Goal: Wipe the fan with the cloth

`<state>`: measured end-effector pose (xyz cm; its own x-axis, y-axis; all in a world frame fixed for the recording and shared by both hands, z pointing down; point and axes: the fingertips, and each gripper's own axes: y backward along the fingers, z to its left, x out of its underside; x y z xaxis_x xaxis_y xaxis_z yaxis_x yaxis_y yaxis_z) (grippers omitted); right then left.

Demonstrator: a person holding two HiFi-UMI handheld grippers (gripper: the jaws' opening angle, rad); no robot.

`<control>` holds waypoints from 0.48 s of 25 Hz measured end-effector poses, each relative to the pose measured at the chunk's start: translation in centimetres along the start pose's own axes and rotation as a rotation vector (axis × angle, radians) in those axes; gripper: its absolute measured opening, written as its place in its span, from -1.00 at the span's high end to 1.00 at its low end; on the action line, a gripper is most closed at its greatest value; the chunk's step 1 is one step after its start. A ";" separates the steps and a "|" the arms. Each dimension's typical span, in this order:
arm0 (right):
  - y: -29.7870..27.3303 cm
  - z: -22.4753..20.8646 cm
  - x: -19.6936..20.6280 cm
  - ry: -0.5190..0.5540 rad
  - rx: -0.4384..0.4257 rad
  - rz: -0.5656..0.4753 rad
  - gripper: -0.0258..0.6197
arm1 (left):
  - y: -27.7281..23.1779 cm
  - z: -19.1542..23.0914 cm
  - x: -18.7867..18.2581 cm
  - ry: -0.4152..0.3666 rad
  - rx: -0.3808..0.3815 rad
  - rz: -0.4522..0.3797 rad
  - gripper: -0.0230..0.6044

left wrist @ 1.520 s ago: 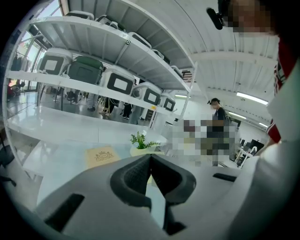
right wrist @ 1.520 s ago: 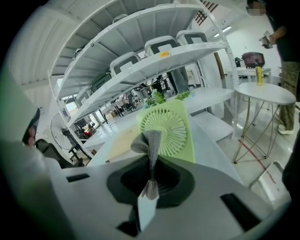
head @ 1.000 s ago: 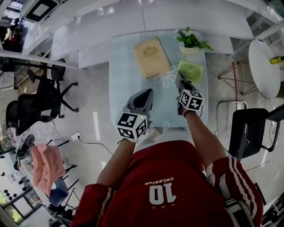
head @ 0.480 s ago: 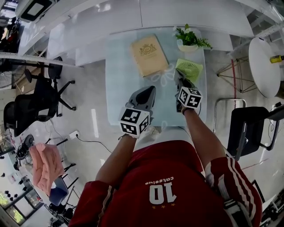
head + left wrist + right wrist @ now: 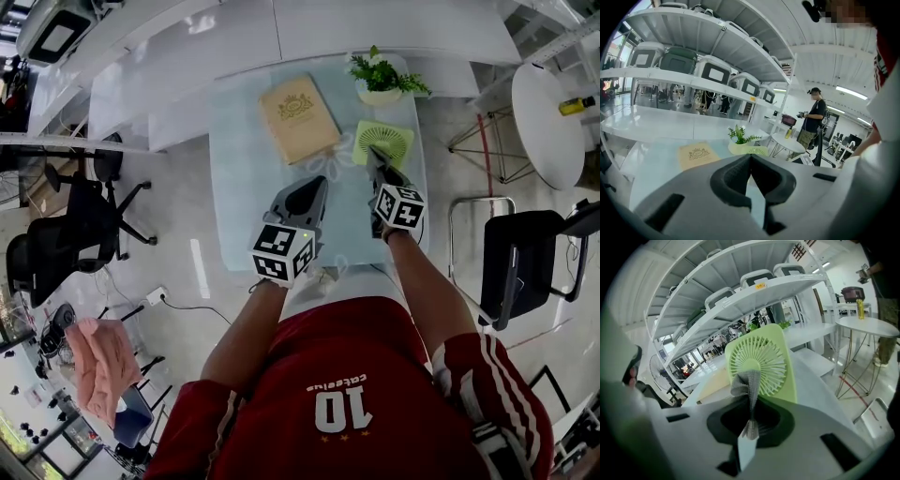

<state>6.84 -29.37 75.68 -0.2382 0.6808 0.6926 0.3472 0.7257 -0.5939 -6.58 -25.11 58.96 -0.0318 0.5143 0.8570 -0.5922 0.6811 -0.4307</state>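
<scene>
1. Evidently, the fan [image 5: 383, 143] lay flat on the table [image 5: 244, 187], upper right of the head view.
2. The right gripper [image 5: 750, 425] was clenched on the cloth [image 5: 746, 385], whose free end sat over the grille.
3. The left gripper [image 5: 750, 164] was closed on nothing.
4. Judged: wiping was at its start, and the next move called for a light drag across the grille.

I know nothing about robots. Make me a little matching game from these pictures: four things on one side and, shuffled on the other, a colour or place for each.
Things:
1. fan
2. cloth
3. book
4. plant

Colour or place:
a. in a white pot at the table's far edge
b. grey, pinched in the right gripper
c. light green
d. tan, lying flat on the table

Pairs: 1-c, 2-b, 3-d, 4-a
</scene>
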 end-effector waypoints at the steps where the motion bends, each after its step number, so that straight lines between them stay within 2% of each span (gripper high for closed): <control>1: 0.2 -0.4 0.0 -0.002 0.007 -0.001 0.86 | -0.2 -0.2 0.0 -0.001 0.006 0.002 0.92; 12: 2.6 -4.6 -0.1 -0.041 0.092 -0.026 0.86 | -1.2 -2.2 0.0 0.006 0.059 0.011 0.92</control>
<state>11.96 -28.04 75.92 -0.2840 0.6639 0.6918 0.2564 0.7478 -0.6124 -4.16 -24.76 58.88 -0.0336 0.5246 0.8507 -0.6379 0.6439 -0.4223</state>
